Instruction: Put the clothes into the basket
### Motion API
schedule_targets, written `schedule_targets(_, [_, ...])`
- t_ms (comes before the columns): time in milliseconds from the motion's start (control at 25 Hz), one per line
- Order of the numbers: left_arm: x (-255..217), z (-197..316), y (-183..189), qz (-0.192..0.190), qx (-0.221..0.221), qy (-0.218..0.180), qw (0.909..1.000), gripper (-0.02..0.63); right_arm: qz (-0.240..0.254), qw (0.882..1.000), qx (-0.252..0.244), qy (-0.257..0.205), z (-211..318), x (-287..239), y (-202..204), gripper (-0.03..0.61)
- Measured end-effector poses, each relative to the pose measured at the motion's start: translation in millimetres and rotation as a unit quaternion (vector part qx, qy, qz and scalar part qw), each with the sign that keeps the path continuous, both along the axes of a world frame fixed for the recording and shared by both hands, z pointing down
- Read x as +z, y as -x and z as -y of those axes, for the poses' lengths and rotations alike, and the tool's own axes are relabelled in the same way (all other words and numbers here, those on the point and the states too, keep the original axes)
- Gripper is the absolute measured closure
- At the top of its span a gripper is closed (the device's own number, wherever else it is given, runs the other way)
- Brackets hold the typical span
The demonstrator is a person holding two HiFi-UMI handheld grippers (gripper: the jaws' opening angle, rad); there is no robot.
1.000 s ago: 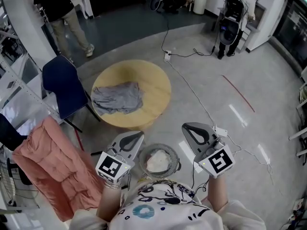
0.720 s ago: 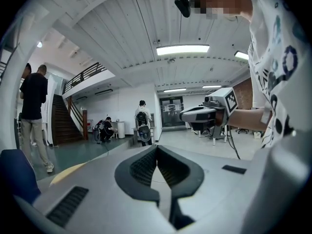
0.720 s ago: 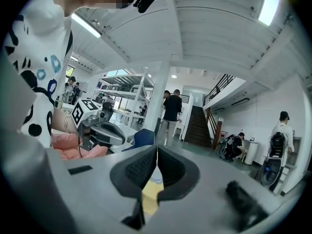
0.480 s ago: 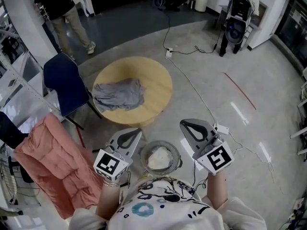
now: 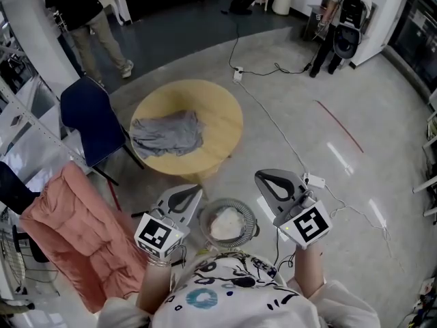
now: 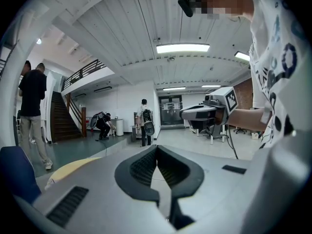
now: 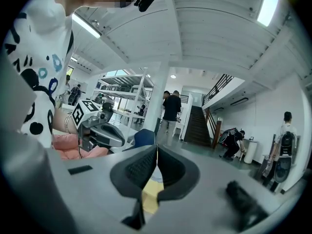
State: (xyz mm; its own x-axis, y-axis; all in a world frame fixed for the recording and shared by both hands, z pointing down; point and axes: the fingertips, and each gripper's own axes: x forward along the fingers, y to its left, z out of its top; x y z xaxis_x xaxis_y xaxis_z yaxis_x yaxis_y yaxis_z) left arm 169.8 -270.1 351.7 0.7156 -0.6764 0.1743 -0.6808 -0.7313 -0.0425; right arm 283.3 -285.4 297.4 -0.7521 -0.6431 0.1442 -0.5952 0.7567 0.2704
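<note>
A crumpled grey garment [image 5: 167,134] lies on the left half of a round wooden table [image 5: 217,120] ahead of me. A round wire basket [image 5: 246,213] stands on the floor just in front of me, with a white cloth [image 5: 226,225] inside it. My left gripper [image 5: 197,190] hovers at the basket's left, shut and empty [image 6: 156,148]. To the basket's right, my right gripper [image 5: 260,178] is held shut with nothing in it [image 7: 157,148]. Both point roughly level toward the table, well short of the grey garment.
A dark blue chair [image 5: 87,118] stands at the table's left. A pink quilted cover [image 5: 72,234] lies over something at the lower left. A white cable [image 5: 273,128] runs across the floor to the right of the table. People stand at the far back and back left.
Both grippers and the clothes stay where they were. Only the people at the back have shifted a little.
</note>
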Motion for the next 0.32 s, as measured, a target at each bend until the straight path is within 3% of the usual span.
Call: schedule_targets(320, [7.9, -8.0, 3.6, 0.002, -0.004, 0.007, 1.0000, 0.598, -0.001, 1.000, 0.000, 0.002, -6.3, 6.1, 0.9, 0.548])
